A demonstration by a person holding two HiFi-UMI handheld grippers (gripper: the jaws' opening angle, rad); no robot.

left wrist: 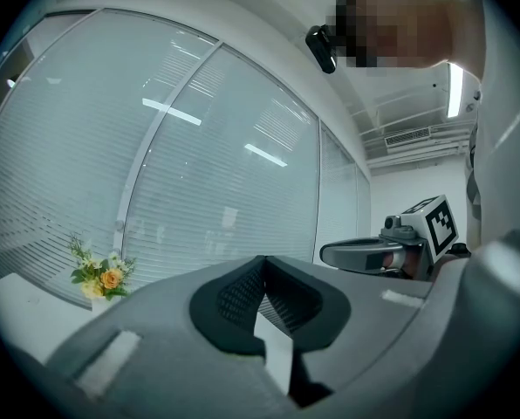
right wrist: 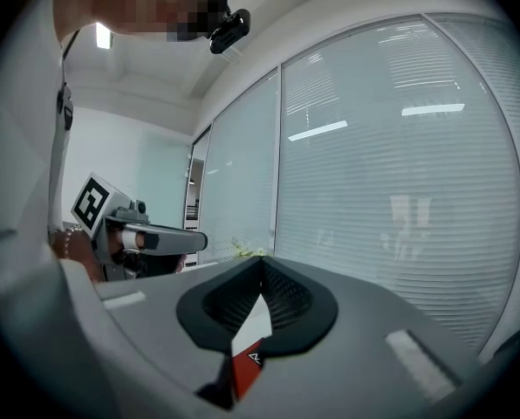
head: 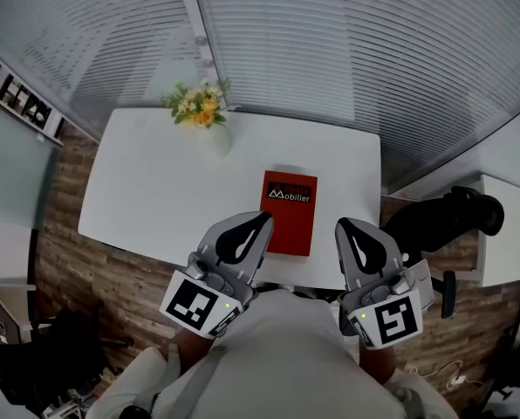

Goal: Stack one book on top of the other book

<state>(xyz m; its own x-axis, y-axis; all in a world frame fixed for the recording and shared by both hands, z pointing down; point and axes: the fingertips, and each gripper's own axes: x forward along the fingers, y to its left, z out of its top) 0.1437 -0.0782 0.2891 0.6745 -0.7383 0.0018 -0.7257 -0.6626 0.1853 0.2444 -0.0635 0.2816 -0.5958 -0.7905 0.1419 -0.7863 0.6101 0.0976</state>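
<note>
A red book (head: 289, 212) with white lettering lies flat on the white table (head: 147, 190), near its front edge. I see no second book apart from it. My left gripper (head: 262, 221) hovers shut and empty at the book's near left corner. My right gripper (head: 343, 227) is held shut and empty just right of the book. In the left gripper view the jaws (left wrist: 262, 264) meet with nothing between them, and the right gripper (left wrist: 373, 253) shows alongside. Through the closed jaws in the right gripper view (right wrist: 262, 267), a sliver of the red book (right wrist: 245, 367) shows below.
A vase of yellow and white flowers (head: 199, 107) stands at the table's far edge, before a curved wall of window blinds (head: 330, 51). A black chair (head: 448, 216) and a white cabinet (head: 509, 225) stand to the right. Dark clutter (head: 33, 365) sits on the wooden floor at left.
</note>
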